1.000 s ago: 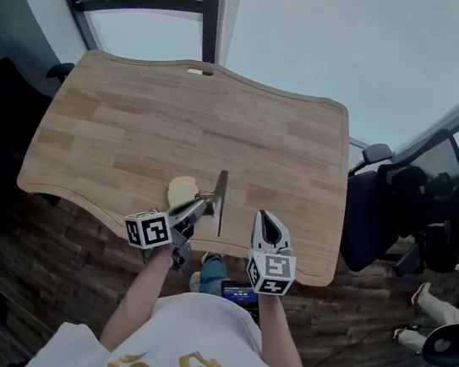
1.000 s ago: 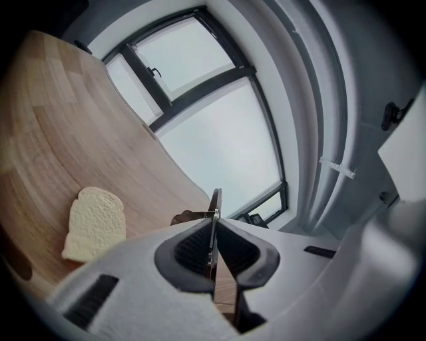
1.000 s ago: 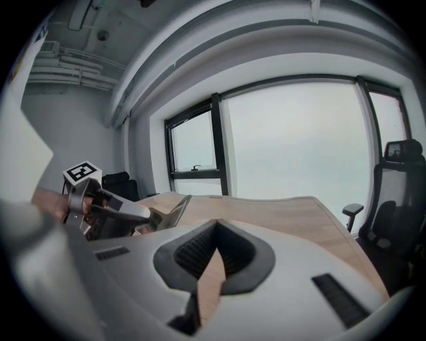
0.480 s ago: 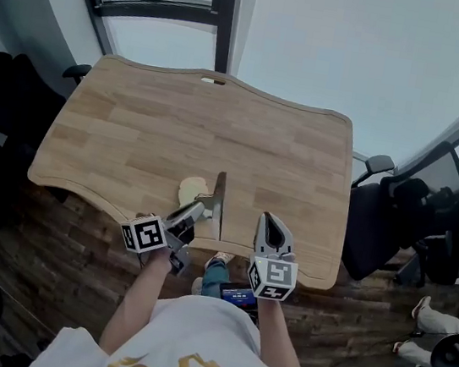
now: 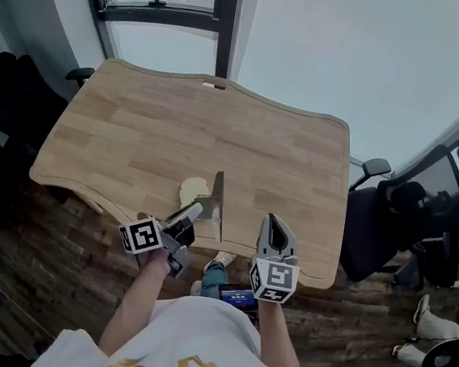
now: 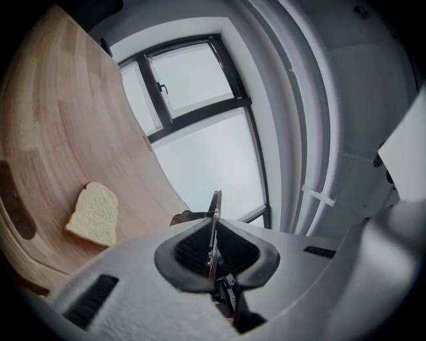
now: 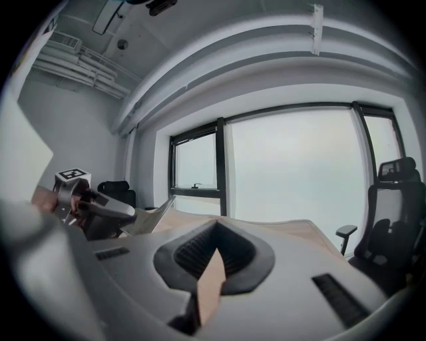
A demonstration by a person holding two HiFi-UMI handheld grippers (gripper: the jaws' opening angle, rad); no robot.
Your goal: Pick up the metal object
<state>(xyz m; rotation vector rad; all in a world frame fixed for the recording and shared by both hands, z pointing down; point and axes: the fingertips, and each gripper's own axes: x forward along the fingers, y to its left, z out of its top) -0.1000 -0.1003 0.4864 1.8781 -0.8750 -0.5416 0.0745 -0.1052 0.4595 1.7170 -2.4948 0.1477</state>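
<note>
The metal object [image 5: 219, 207] is already in the left gripper [image 5: 194, 212]. In the left gripper view the two jaws are almost together. Their dark pads press on the thin metal from both sides, so it shows as one thin line between them. The metal object is flat and long. From the head view its long side runs away from the person, toward the far end of the table [image 5: 153, 124], and it is held near its near end. The left gripper comes at it from the left at a slant, so the metal crosses the way the gripper points. It hangs over the near part of the table, and I think it is off the wood, but I cannot be sure. A slice of bread [image 5: 192, 190] lies flat on the table just to the left of the metal, close to the tip of the left gripper. The right gripper [image 5: 275, 225] is to the right of the metal and does not touch it. Its jaws are together with nothing in them. The left hand is the one doing the job, so the next move is just to lift it straight up. Both forearms reach out from the body, and both grippers point about level over the near edge of the table.
</note>
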